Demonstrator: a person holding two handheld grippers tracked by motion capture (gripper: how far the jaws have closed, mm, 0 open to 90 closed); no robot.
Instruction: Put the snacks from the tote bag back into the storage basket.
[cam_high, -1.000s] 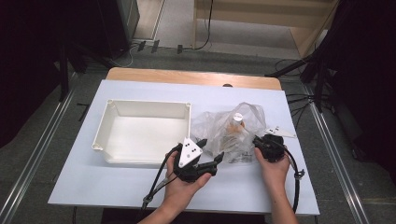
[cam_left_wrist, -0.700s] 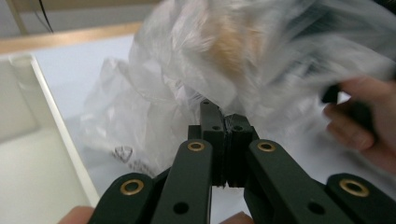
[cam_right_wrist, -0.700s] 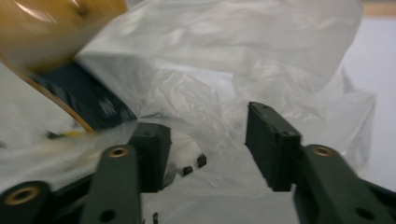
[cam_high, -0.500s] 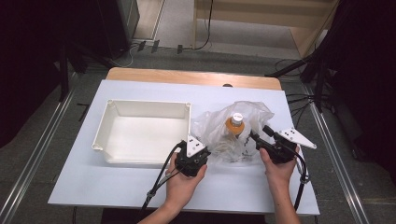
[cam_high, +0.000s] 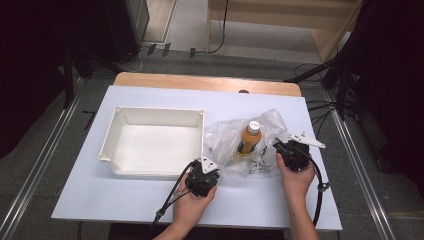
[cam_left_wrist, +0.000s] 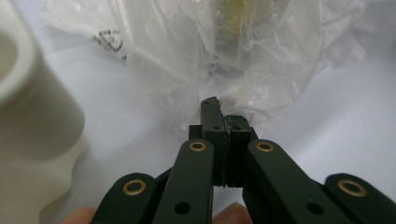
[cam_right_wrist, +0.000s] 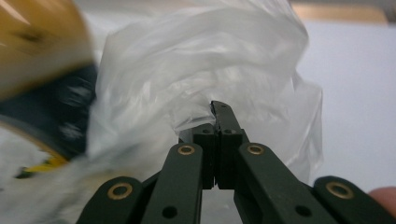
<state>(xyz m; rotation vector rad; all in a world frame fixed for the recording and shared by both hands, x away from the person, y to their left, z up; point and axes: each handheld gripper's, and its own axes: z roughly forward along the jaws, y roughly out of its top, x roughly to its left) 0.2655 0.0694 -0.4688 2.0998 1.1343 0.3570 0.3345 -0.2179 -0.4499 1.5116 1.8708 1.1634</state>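
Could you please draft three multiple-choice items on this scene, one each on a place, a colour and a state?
1. Where does the white tray lie relative to the plastic bag?
A. left of it
B. right of it
C. on top of it

2. What colour is the bottle inside the bag?
A. green
B. orange
C. blue

3. How do the left gripper and right gripper stand?
A. both wide open
B. one open
C. both shut on the bag

Answers: A, the high view shows the tray to the left; B, its body is orange under a white cap; C, each gripper view shows jaws closed on plastic film.
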